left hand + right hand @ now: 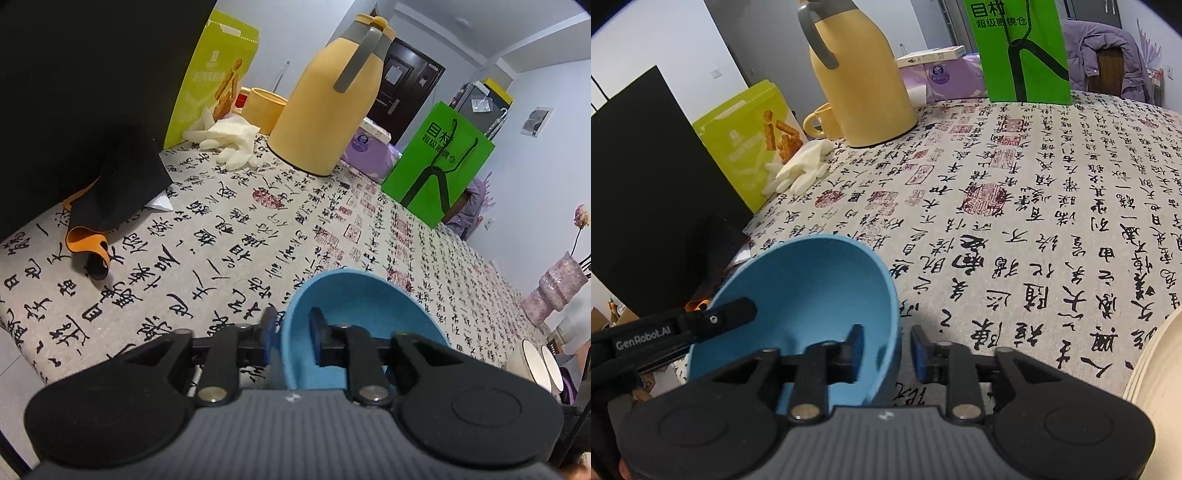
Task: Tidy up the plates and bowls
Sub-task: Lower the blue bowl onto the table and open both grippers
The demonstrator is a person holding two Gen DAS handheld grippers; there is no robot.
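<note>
blue bowl [798, 295] is set on the tablecloth [1015, 206], its rim straddled by both the left gripper [291, 332] and right gripper [884, 350], jaws slack, nothing pinched; cream plates [535, 363] look unsorted, so plenty is left

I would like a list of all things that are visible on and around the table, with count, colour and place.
bowl: one, blue, near table edge, rim between both grippers' fingers
thermos jug: one, yellow, far side
mug: one, yellow, beside jug
rubber gloves: white, before the snack box
snack box: one, lime
paper bag: one, green, far edge
tablecloth: beige, black writing
left gripper: black, jaws apart astride bowl rim
right gripper: black, jaws apart astride bowl rim
</note>
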